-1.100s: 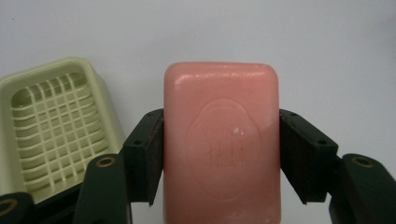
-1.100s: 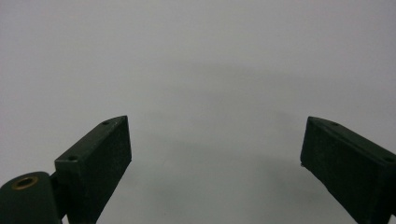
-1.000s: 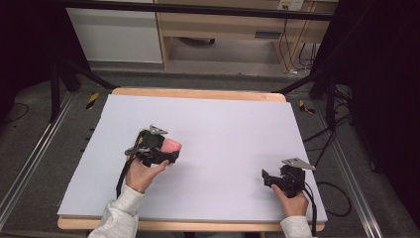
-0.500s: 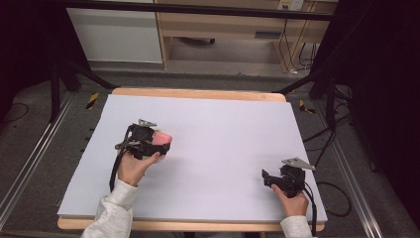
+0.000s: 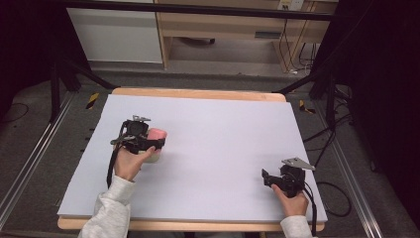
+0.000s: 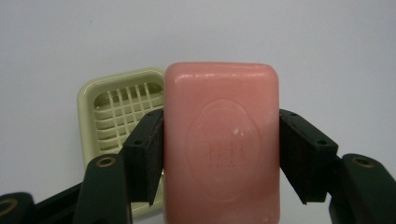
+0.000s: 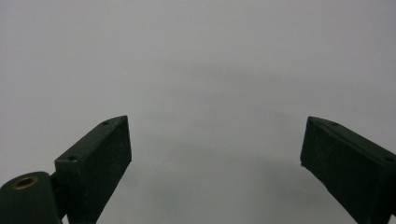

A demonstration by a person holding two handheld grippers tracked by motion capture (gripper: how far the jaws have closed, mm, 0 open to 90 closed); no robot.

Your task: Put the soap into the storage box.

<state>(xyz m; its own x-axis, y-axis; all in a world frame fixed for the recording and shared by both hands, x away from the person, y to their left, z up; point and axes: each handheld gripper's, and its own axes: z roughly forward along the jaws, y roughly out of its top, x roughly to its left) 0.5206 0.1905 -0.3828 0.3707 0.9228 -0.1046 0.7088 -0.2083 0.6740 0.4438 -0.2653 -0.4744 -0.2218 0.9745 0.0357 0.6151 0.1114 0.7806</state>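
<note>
Over the table [image 5: 208,148], in the high view, the left gripper [image 5: 148,141] hangs above the left half of the pale sheet, its fingers clamped on a pink bar of soap [image 5: 157,135]. A pale green soap dish [image 5: 152,156] sits on the sheet just under and beside that gripper, mostly hidden by the hand [image 5: 128,162]. The right gripper [image 5: 270,177] rests low near the front right corner, well apart from the soap, close to the sheet's front and right edges. Between the two grippers the sheet lies bare, as does its far half up to the wooden rim. Black frame legs and cables stand on the floor at both sides, off the table.

Along the left gripper view, the soap [image 6: 222,144] stands upright between the two black fingers [image 6: 147,154], whose pads press flat on its long sides. Its embossed face is towards the camera. Behind it and to its left lies the soap dish [image 6: 116,112], slatted bottom showing, its right part covered by the bar and the near finger. Whether the soap touches the dish I cannot tell.

Along the right gripper view, the fingers [image 7: 98,163] stand wide apart with nothing between them, and plain grey sheet lies ahead of them.
</note>
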